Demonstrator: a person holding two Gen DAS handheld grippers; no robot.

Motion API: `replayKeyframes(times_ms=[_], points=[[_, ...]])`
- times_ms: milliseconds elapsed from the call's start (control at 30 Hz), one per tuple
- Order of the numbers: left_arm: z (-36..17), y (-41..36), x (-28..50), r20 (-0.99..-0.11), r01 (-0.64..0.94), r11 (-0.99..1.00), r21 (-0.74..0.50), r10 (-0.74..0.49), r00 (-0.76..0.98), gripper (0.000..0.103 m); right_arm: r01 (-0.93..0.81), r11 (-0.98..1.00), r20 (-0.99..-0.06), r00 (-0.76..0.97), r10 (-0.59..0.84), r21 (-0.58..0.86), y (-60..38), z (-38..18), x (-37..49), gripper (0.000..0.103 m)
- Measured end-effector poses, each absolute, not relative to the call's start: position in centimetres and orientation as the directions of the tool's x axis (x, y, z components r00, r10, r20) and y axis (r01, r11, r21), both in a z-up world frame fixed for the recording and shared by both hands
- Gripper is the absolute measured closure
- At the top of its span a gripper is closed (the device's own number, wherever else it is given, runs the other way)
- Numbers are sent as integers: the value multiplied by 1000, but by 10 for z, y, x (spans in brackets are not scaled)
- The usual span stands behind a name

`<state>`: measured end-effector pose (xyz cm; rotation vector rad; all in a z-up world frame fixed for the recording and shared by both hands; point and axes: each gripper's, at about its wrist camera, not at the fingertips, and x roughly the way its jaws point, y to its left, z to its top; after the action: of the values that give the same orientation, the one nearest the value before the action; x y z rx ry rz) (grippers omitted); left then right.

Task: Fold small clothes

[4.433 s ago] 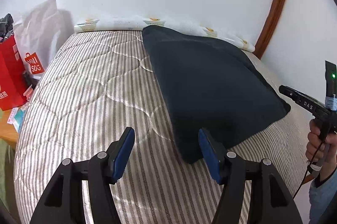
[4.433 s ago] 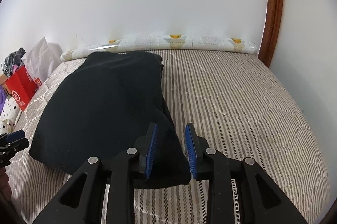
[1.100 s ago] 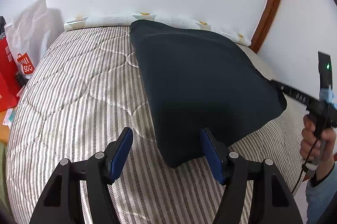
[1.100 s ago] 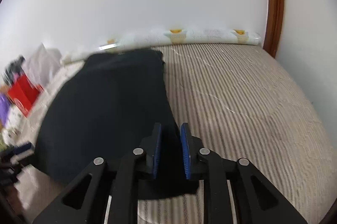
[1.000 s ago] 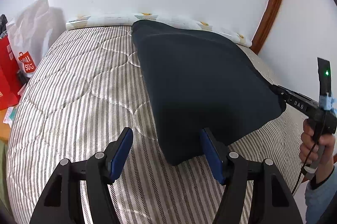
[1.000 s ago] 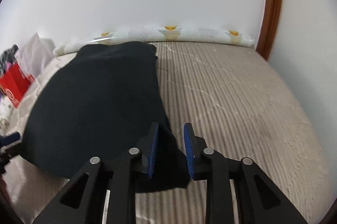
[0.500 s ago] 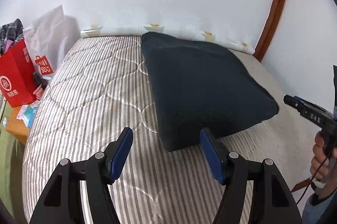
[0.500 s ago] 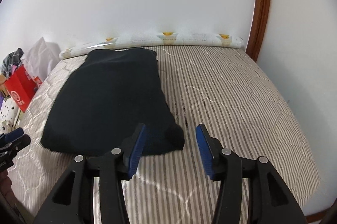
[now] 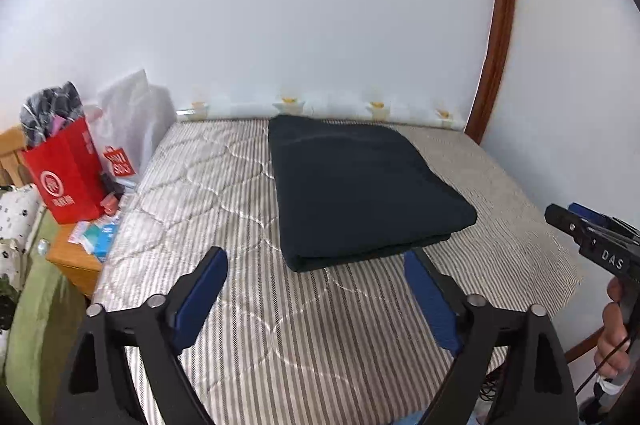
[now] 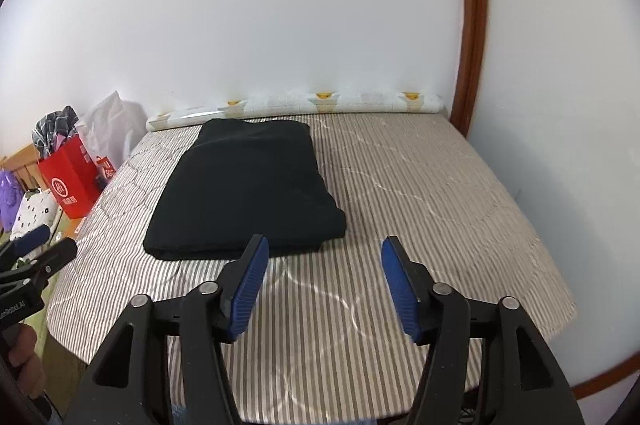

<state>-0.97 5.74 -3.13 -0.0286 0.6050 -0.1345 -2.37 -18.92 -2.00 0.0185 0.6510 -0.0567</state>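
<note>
The dark garment [image 9: 360,185] lies on the striped mattress [image 9: 224,193] as a neat folded rectangle, its layered edge toward the cameras and its far end near the wall, so the folding looks finished or very nearly so. The left gripper [image 9: 316,289] and right gripper [image 10: 322,285] have both just been opening and now stand spread with nothing between their jaws, clear of the cloth. At most a final smoothing seems left; no other clothes to fold are in view.
</note>
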Motion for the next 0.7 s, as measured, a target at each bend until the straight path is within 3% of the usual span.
replayKeyframes(times_ms=[33, 133, 333, 700], points=[[-28, 58, -15, -561, 115, 991, -65, -132, 817, 11, 65, 998, -602, 797, -58, -10, -188, -18, -31, 26], [-23, 62, -29, -560, 109, 990, -87, -139, 817, 10, 95, 995, -566, 818, -99, -37, -187, -10, -55, 9], [-20, 64, -47, -547, 104, 990, -100, -142, 825, 9, 150, 987, -591, 791, -159, -65, -190, -11, -76, 5], [-16, 64, -60, -526, 88, 992, -88, -122, 842, 9, 117, 990, -592, 793, -143, -82, -184, -6, -96, 5]])
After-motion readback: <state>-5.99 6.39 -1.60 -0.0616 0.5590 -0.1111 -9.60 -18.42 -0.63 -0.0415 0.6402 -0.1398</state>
